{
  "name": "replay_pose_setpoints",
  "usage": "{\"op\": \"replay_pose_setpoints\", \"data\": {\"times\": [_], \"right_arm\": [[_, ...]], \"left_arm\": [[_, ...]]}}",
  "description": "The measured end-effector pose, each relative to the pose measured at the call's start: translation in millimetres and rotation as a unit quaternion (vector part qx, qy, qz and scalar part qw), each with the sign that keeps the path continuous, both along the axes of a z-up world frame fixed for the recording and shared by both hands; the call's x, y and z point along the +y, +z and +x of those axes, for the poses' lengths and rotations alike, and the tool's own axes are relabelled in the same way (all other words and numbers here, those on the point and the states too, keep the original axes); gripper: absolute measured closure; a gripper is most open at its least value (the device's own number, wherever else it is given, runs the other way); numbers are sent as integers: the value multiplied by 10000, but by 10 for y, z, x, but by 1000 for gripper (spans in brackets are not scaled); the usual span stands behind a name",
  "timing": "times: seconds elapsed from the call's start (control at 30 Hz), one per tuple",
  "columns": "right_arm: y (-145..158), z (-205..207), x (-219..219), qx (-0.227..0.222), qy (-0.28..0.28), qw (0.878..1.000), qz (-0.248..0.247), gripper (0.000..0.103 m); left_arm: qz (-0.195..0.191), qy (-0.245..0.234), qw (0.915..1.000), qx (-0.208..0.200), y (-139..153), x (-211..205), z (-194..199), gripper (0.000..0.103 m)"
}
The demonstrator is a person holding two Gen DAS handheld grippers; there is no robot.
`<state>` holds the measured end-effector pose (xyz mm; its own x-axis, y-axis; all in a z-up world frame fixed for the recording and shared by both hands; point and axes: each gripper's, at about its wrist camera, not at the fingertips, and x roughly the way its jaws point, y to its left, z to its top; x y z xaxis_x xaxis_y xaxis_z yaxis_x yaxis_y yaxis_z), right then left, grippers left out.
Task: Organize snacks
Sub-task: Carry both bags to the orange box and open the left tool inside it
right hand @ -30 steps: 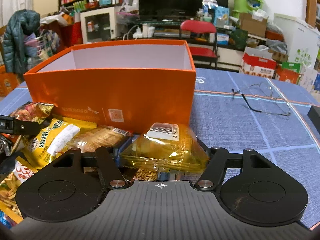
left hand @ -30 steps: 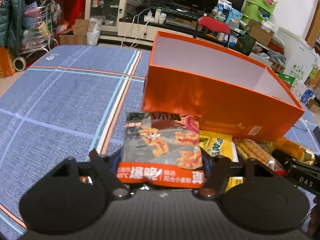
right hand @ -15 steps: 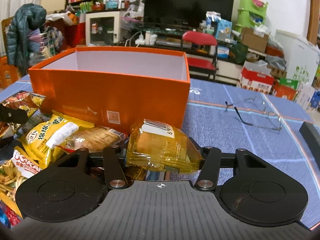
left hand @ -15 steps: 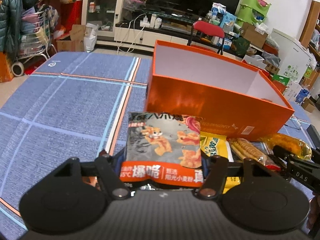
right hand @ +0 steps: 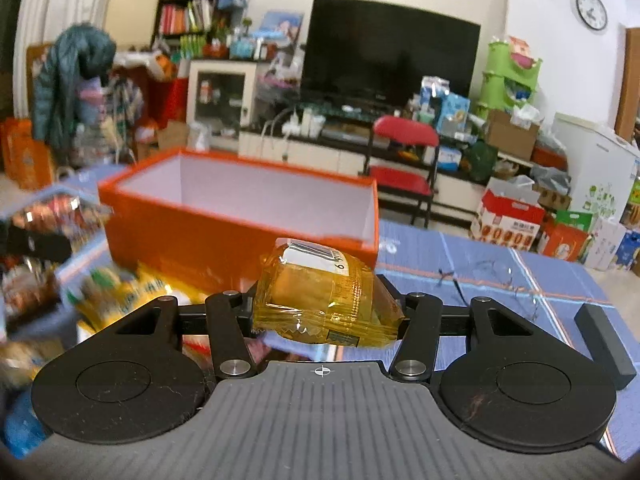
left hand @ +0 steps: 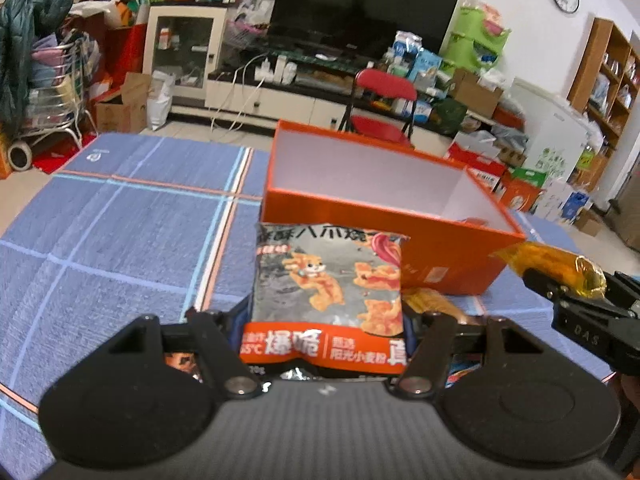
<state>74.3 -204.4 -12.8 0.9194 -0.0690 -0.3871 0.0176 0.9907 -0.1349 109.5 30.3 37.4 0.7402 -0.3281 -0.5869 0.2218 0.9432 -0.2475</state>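
My left gripper (left hand: 326,320) is shut on a grey and orange snack bag (left hand: 326,288) with cartoon squirrels, held above the blue tablecloth in front of the open orange box (left hand: 384,220). My right gripper (right hand: 326,312) is shut on a clear yellow cake packet (right hand: 320,296) with a barcode label, lifted in front of the box (right hand: 240,232). In the left wrist view the right gripper (left hand: 568,284) and its yellow packet (left hand: 548,268) show at the right. The box interior is white; its floor is hidden.
More snack packets (right hand: 120,292) lie on the cloth left of the right gripper. Another packet (left hand: 432,302) lies below the left gripper. Eyeglasses (right hand: 492,276) and a black bar (right hand: 604,340) lie on the cloth at right. A red chair (right hand: 404,152) stands behind the table.
Both grippers have risen from the table with their packets. The view of the box top has opened up, and the snack pile has dropped lower and left in the right wrist view.
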Motion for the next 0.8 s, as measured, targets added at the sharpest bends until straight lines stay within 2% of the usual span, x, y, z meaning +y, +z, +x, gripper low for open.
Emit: {"op": "replay_pose_setpoints", "data": {"times": [0.13,0.3,0.43,0.5,0.6,0.63,0.7,0.73,0.8], "right_arm": [[188,17,-2,-171,5,9997,166,64],[320,196,2,-130,61,9995,297,64],[442,586,61,-136,85,9994,296,64],[507,902,87,-87,38,9996,278,63],[568,1313,67,247,-53,9986,457,51],[610,1328,46,246,-100,9983,528,47],[716,1161,37,3,-106,9986,517,45],[758,1003,31,-157,-46,9987,490,41],[786,706,37,-333,-5,9984,458,41]], "left_arm": [[-72,37,9997,-226,185,-5,48,39],[-271,144,9993,-232,358,8,254,39],[-101,93,9991,-412,526,-242,688,39],[-12,123,9994,-321,517,-411,1066,38],[159,277,9995,19,410,-511,1464,37],[172,370,9992,56,426,-483,1471,37],[100,344,9990,-284,541,-364,1299,22],[145,364,9981,-470,601,-293,1167,21],[207,381,9974,-575,652,-160,916,20]]}}
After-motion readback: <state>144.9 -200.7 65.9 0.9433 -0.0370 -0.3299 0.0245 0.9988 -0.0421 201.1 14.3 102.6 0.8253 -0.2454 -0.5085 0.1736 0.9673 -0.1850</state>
